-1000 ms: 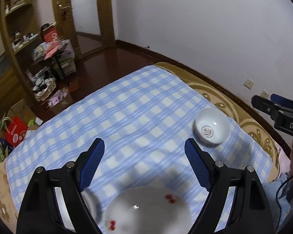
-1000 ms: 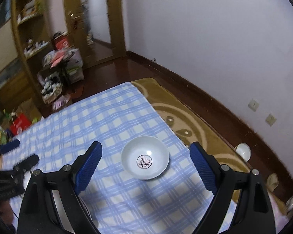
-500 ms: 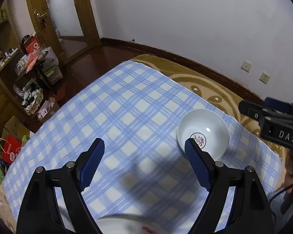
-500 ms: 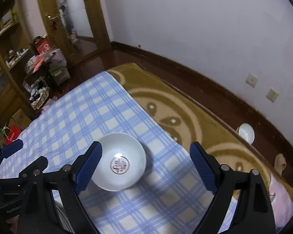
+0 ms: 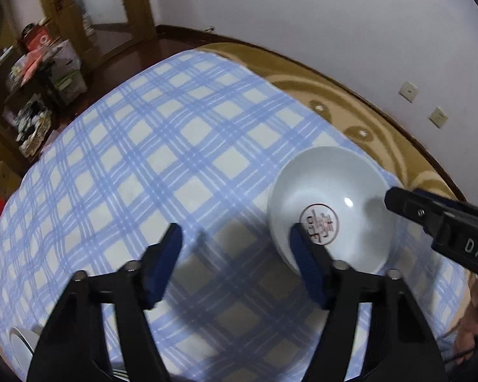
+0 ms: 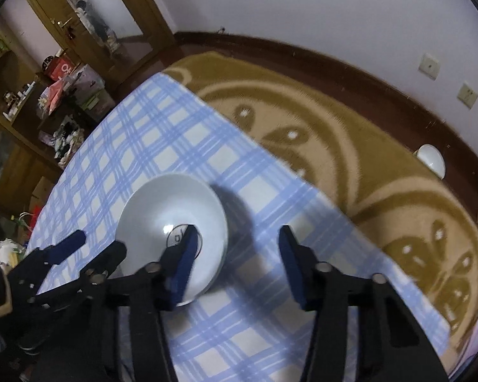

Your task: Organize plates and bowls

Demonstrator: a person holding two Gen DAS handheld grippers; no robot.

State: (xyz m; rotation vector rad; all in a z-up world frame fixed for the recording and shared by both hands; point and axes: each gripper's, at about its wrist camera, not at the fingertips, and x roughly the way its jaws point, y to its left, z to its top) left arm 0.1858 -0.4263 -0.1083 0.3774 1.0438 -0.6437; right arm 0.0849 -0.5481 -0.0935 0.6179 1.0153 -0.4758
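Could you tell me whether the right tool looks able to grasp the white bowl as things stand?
Probably yes: the right tool is closing astride the white bowl's near rim, one finger inside, one outside; nothing blocks it.

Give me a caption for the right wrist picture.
Right gripper, jaws closing, straddles the near rim of a white bowl on a checked cloth.
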